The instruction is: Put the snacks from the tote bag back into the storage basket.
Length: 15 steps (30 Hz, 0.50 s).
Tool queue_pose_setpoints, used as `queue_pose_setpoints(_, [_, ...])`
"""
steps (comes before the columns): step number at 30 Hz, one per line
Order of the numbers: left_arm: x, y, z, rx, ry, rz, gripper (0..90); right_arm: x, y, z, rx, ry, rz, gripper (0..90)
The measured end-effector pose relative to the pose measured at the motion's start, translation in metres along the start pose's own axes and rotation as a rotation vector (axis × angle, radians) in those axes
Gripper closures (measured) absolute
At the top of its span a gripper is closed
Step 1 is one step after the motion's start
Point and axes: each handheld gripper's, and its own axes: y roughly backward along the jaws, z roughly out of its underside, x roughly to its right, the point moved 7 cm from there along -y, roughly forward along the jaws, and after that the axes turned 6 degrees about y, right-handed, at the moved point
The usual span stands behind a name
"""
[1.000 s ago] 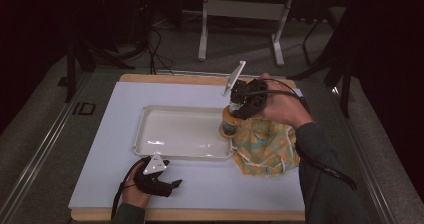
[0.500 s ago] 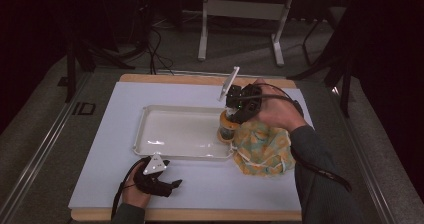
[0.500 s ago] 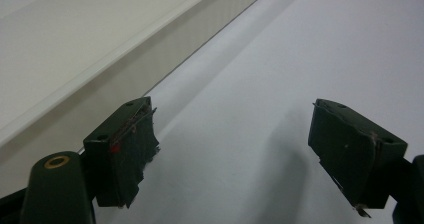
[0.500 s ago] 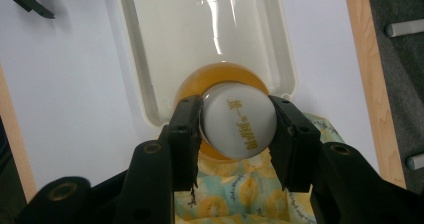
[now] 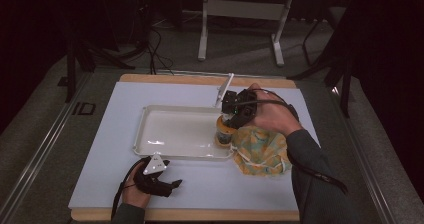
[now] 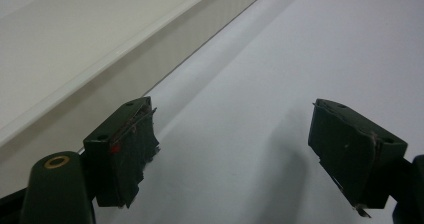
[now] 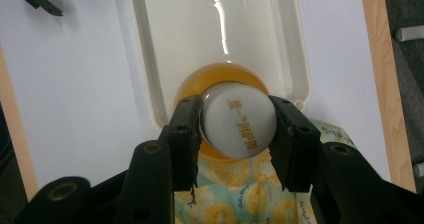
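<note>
Right gripper [image 7: 235, 134]: fingers clamped on white cap of orange bottle [image 7: 220, 79] | Bottle: upright at tray [image 5: 165, 149] right end, over rim beside patterned cloth [image 5: 262, 151] | Left gripper [image 6: 235, 154]: fingers apart, holding nothing, on worktop [image 5: 110, 134] near tray's front edge

Tray [image 5: 165, 134] floor lies open leftward; bottle [image 5: 223, 132] and patterned bag [image 5: 262, 151] crowd its right end.
</note>
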Motion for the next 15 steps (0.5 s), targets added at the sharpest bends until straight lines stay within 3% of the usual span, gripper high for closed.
queue_pose_setpoints(15, [-0.0001,0.0,0.0001,-0.002,0.0,-0.002,19.1,-0.008,-0.0094,-0.0042,-0.001,-0.003,-0.008,58.7])
